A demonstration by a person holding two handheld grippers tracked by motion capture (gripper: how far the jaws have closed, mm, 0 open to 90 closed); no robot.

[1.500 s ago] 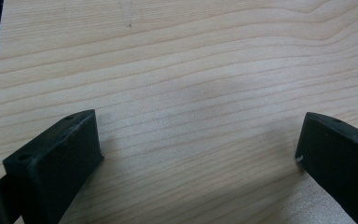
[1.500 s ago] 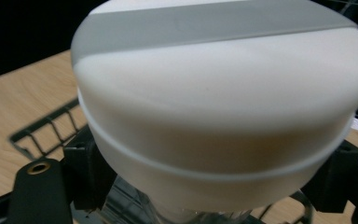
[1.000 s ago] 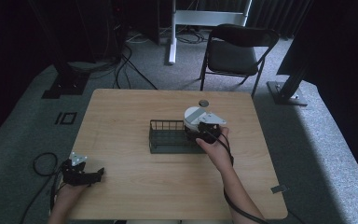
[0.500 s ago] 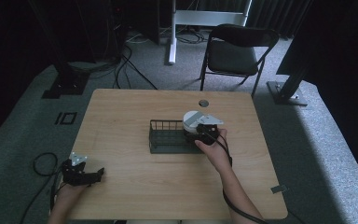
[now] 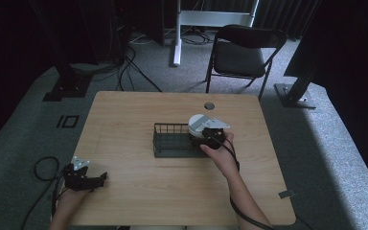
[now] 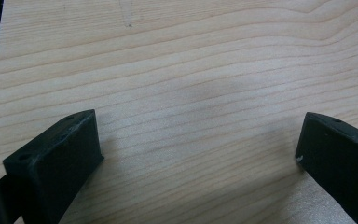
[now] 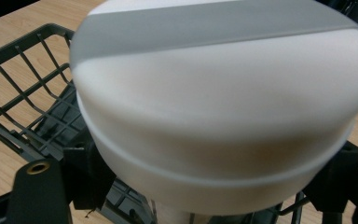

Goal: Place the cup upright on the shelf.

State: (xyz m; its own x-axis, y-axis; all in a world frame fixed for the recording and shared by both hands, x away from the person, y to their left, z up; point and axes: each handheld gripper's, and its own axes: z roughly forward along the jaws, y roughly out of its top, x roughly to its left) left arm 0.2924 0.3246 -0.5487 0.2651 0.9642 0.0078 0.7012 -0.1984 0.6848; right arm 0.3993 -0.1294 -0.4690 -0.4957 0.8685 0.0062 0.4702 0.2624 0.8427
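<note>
A white round bowl-like piece [image 5: 199,123] with a grey band across it hangs over the right end of a black wire basket [image 5: 170,141] at the middle of the wooden table [image 5: 172,191]. My right gripper [image 5: 206,136] is shut on it. In the right gripper view the white piece [image 7: 223,107] looms large, the jaws press on its lower sides, and the basket [image 7: 23,93] lies beneath. My left gripper [image 5: 96,179] rests low at the table's front left corner. Its jaws stand wide apart over bare wood [image 6: 198,144], so it is open and holds nothing.
A round cable hole [image 5: 209,106] sits in the table behind the basket. A black folding chair [image 5: 242,52] stands beyond the far edge. Cables [image 5: 43,167] and stand bases [image 5: 62,91] lie on the grey floor to the left.
My right gripper has carried the white piece slightly to the left over the basket's right end. The left gripper has stayed put.
</note>
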